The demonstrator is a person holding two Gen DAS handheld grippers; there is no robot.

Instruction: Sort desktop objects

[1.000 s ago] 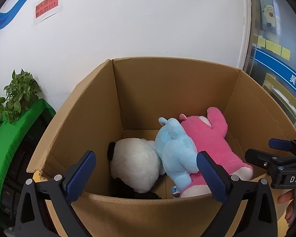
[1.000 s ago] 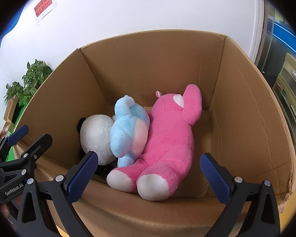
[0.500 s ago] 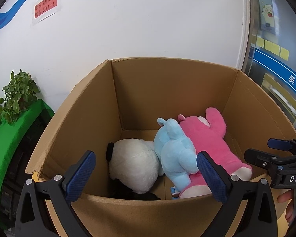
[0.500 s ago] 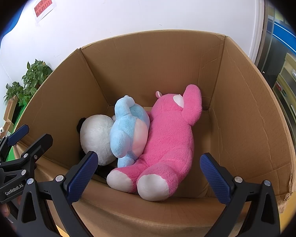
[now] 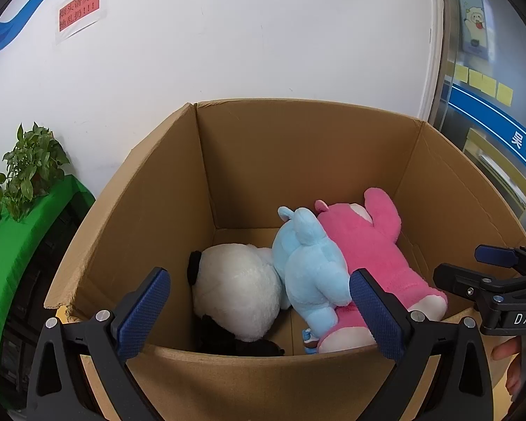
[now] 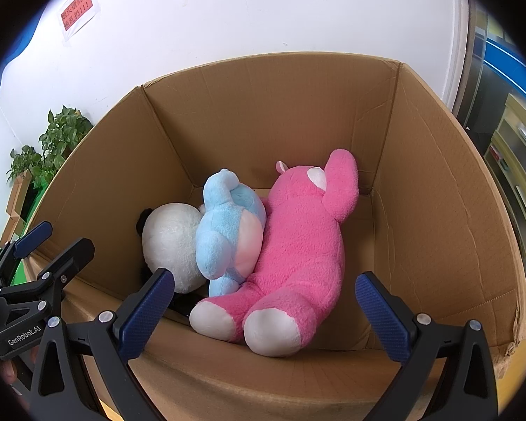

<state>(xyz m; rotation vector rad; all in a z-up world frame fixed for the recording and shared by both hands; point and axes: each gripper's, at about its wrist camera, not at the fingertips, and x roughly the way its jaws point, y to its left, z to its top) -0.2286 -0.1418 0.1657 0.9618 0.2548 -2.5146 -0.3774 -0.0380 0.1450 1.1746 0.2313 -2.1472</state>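
The box (image 5: 228, 379) stands open against a white wall (image 5: 228, 35), and holds three plush toys side by side on its floor. The panda (image 5: 235, 291) lies at the left, the blue toy (image 5: 308, 273) in the middle and the pink bear (image 5: 378, 256) at the right; each touches its neighbour. In the right wrist view the blue toy (image 6: 228, 231) leans against the pink bear (image 6: 298, 245), whose white-soled feet point toward the near wall of the box and whose one arm is raised toward the far right corner. The left gripper (image 5: 259, 312) hovers at the near rim of the box, jaws spread wide, holding nothing. The right gripper (image 6: 264, 314) is likewise at the near rim, jaws spread wide and empty; it also appears at the right edge of the left wrist view. A plant (image 5: 31, 168) stands to the left of the box on a green surface (image 5: 14, 245). A red notice (image 5: 79, 12) is fixed to the wall above.
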